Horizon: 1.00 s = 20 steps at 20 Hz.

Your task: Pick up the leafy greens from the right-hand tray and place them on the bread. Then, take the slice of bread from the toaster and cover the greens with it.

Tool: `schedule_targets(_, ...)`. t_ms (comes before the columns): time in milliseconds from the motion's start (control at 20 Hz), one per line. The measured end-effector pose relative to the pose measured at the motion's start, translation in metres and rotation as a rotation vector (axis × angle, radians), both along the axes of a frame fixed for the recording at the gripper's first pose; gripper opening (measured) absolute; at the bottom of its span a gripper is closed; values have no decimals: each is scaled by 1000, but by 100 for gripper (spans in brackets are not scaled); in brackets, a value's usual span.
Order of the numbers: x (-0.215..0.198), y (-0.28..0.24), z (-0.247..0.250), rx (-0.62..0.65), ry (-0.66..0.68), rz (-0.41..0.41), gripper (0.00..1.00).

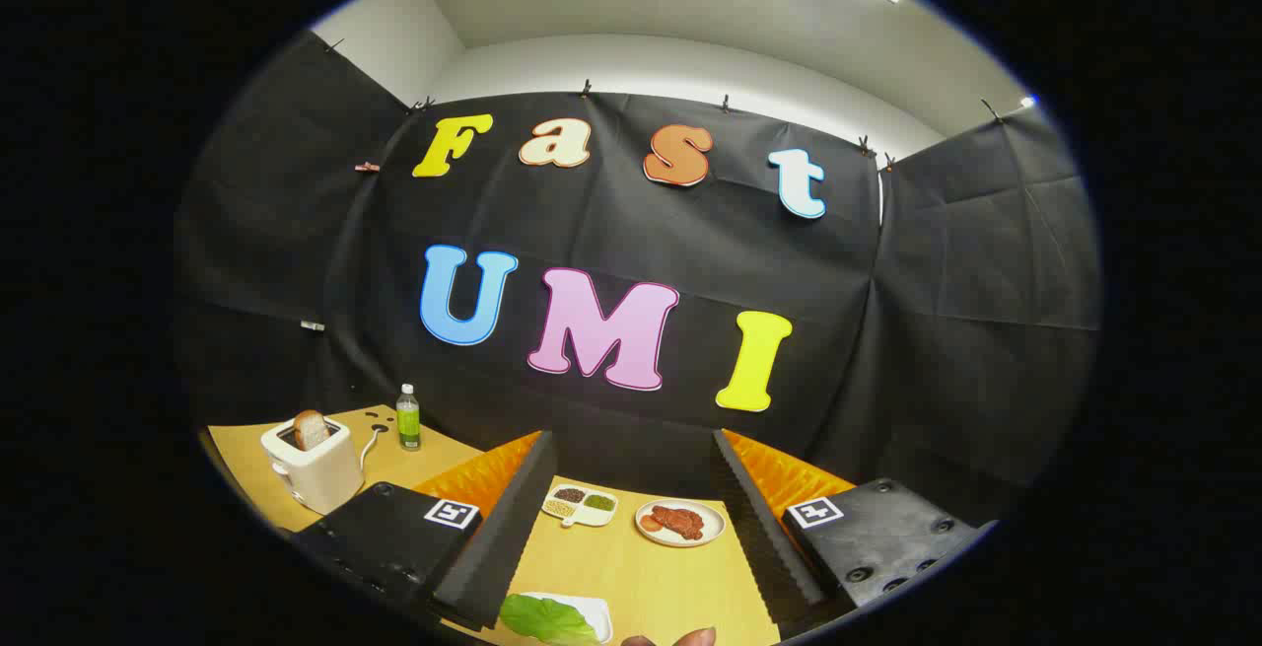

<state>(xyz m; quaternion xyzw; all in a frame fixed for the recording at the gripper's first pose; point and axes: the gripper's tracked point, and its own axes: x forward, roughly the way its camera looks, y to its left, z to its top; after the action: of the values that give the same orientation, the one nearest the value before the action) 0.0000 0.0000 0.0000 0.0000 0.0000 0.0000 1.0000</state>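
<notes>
1. Gripper view, the gripper: its two fingers stand wide apart with nothing between them, one finger on the left and the other on the right, high above a wooden table.
2. Gripper view, the greens: the leafy greens lie on a white tray on the table, low between the fingers and close to the left one. They touch neither finger.
3. Gripper view, the toaster: a white toaster stands on the table beyond the left finger, well apart from the greens. A slice of bread sticks up out of its slot, upright.
4. Gripper view, other things on the table: a small bottle with a green label stands upright just beside the toaster, farther back. A divided white dish with three small fillings sits ahead between the fingers, and just beside it is a round plate with reddish food on it.
5. Gripper view, the near edge: fingertips of a person show at the bottom, near the tray with the greens.
</notes>
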Motion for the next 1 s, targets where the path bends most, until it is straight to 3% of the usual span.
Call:
schedule_targets(850,5,4,-3,1,7,9,97)
schedule_targets(1000,10,15,-15,-13,46,65,97)
